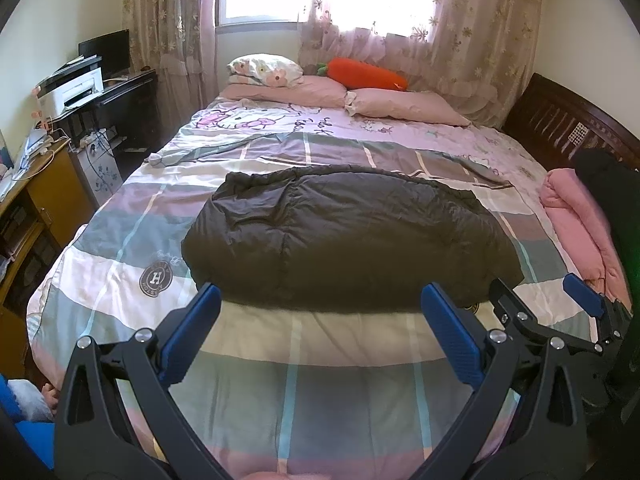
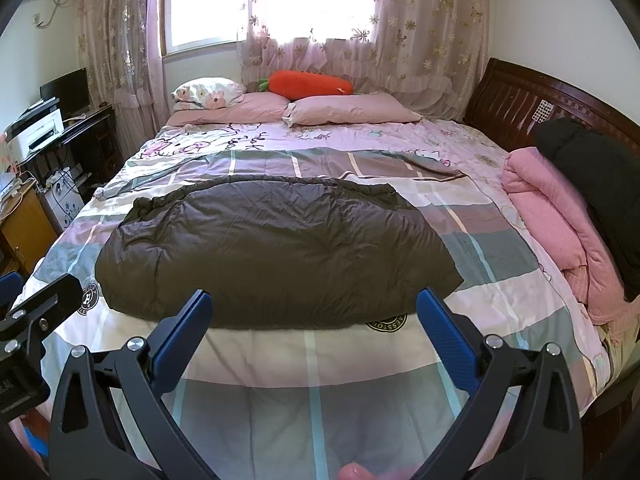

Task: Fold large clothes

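Two spread grippers over a folded dark puffer jacket

Left gripper and right gripper hold nothing (jacket lies on the plaid quilt).

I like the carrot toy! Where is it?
The carrot plush lies at the far end of the bed, below the window curtain, resting behind the pink pillows.
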Demonstrator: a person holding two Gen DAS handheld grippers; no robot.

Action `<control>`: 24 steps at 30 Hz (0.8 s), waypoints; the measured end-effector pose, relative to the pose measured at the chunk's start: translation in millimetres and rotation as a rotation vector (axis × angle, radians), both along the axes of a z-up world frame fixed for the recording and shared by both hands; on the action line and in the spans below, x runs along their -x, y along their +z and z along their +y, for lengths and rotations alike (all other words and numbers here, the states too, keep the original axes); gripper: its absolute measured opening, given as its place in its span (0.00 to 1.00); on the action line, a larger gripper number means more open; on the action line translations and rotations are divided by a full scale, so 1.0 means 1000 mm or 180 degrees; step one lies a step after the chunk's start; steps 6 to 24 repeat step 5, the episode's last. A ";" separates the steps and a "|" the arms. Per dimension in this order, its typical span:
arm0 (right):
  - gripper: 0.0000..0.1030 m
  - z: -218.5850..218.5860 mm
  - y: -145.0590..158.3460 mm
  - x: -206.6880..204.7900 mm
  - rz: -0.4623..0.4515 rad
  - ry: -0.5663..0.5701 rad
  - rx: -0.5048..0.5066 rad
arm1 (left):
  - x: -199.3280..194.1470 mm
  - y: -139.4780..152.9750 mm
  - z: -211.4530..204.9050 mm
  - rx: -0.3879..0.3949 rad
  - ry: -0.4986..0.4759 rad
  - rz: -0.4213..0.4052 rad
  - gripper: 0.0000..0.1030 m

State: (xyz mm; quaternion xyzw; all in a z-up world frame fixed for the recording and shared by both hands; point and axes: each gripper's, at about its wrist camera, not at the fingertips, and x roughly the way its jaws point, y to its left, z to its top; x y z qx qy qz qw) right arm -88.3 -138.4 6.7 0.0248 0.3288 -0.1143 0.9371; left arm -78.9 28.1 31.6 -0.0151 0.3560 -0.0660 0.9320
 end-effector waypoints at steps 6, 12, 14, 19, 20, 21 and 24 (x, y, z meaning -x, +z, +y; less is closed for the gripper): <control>0.99 -0.001 -0.001 0.000 0.0002 -0.0011 0.0003 | 0.000 0.000 -0.002 -0.0081 -0.0012 -0.0007 0.98; 0.99 -0.001 -0.001 0.000 0.0002 -0.0011 0.0003 | 0.000 0.000 -0.002 -0.0081 -0.0012 -0.0007 0.98; 0.99 -0.001 -0.001 0.000 0.0002 -0.0011 0.0003 | 0.000 0.000 -0.002 -0.0081 -0.0012 -0.0007 0.98; 0.99 -0.001 -0.001 0.000 0.0002 -0.0011 0.0003 | 0.000 0.000 -0.002 -0.0081 -0.0012 -0.0007 0.98; 0.99 -0.001 -0.001 0.000 0.0002 -0.0011 0.0003 | 0.000 0.000 -0.002 -0.0081 -0.0012 -0.0007 0.98; 0.99 -0.001 -0.001 0.000 0.0002 -0.0011 0.0003 | 0.000 0.000 -0.002 -0.0081 -0.0012 -0.0007 0.98; 0.99 -0.001 -0.001 0.000 0.0002 -0.0011 0.0003 | 0.000 0.000 -0.002 -0.0081 -0.0012 -0.0007 0.98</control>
